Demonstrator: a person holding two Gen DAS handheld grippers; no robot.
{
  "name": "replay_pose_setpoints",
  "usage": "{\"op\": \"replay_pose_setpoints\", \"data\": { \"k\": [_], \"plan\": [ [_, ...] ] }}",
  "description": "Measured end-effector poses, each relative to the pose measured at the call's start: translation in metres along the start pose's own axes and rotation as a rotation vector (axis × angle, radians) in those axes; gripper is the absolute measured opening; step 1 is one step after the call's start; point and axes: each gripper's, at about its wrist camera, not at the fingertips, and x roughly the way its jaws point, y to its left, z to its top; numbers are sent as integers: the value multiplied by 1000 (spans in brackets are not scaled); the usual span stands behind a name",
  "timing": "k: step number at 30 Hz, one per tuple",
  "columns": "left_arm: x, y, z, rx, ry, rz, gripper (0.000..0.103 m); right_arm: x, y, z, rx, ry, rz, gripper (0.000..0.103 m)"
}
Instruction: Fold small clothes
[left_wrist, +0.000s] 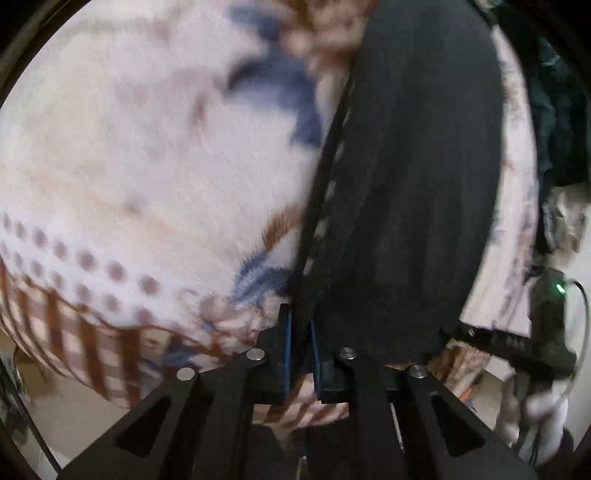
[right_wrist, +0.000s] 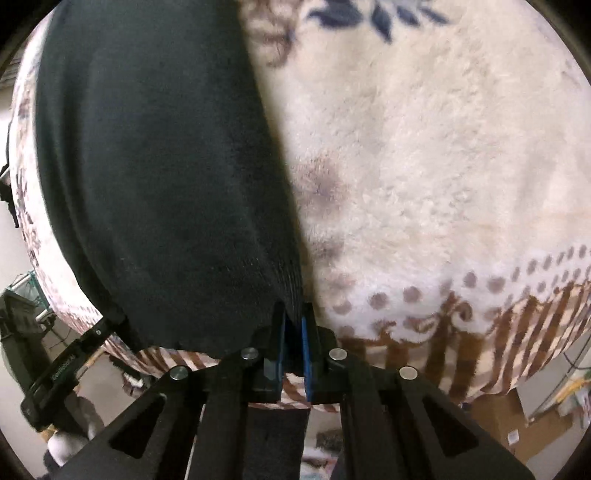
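Note:
A dark, near-black garment lies flat on a cream fleece blanket with brown and blue patterns. In the left wrist view my left gripper is shut on the garment's near left corner, its blue pads pinching the ribbed edge. The same garment fills the left half of the right wrist view. There my right gripper is shut on the near right corner, dark cloth standing between its blue pads. The right gripper's black body shows at the right of the left wrist view, and the left gripper's body at the lower left of the right one.
The blanket covers a raised surface whose near edge falls away just under both grippers. Cardboard boxes stand on the floor at the lower right. Dark clothing is piled at the far right.

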Motion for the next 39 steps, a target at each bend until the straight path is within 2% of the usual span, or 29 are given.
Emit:
{"op": "replay_pose_setpoints", "data": {
  "k": [1,2,3,4,6,11,13,15,19,20,21,22,24,26,27,28,29,30,32,34,35,37,39],
  "plan": [
    [-14,-2,3,26,-18,2,24,-5,4,3,3,15,16,12],
    [-30,-5,8,50,-35,-7,45,-14,5,7,-5,5,34,14],
    [-47,-7,17,63,-59,-33,59,-31,7,11,-18,-27,50,33],
    [-67,-11,29,67,-97,-66,61,-42,9,13,-25,-53,52,59],
    [-96,-24,61,79,-164,-114,61,-72,20,21,-42,-130,60,77],
    [-152,-73,172,173,-367,-167,61,-138,54,76,-16,-265,122,77],
    [-163,-104,225,217,-424,-166,61,-170,74,115,-23,-334,131,77],
    [-163,-130,269,241,-446,-154,61,-197,91,152,-42,-400,118,77],
    [-145,-167,350,279,-412,-115,61,-234,117,236,-59,-468,112,77],
    [-141,-174,361,286,-400,-107,61,-237,121,252,-61,-478,110,76],
    [-133,-184,379,301,-388,-74,61,-236,131,268,-59,-487,108,74],
    [-123,-193,394,328,-369,-45,61,-236,134,284,-61,-498,104,63],
    [-109,-204,418,367,-343,19,61,-227,136,309,-74,-496,78,53],
    [-88,-215,440,414,-296,70,60,-218,135,331,-65,-479,86,53],
    [-76,-218,448,434,-271,100,55,-213,134,342,-58,-465,102,53],
    [-70,-218,451,450,-261,99,45,-205,132,356,-40,-440,129,53],
    [-65,-218,452,469,-248,80,2,-195,129,369,-23,-422,149,53],
    [-61,-215,454,465,-238,70,4,-188,127,380,-1,-404,175,53],
    [-67,-205,457,424,-260,-11,4,-173,119,401,44,-371,246,54],
    [-74,-178,472,285,-251,-146,3,-164,116,413,60,-352,306,54],
    [-75,-167,479,240,-255,-160,3,-163,116,416,55,-352,329,54],
    [-76,-142,495,166,-297,-79,2,-164,119,421,23,-379,321,49],
    [-72,-127,505,111,-257,-94,2,-165,125,424,-14,-407,279,42]
  ]
}}
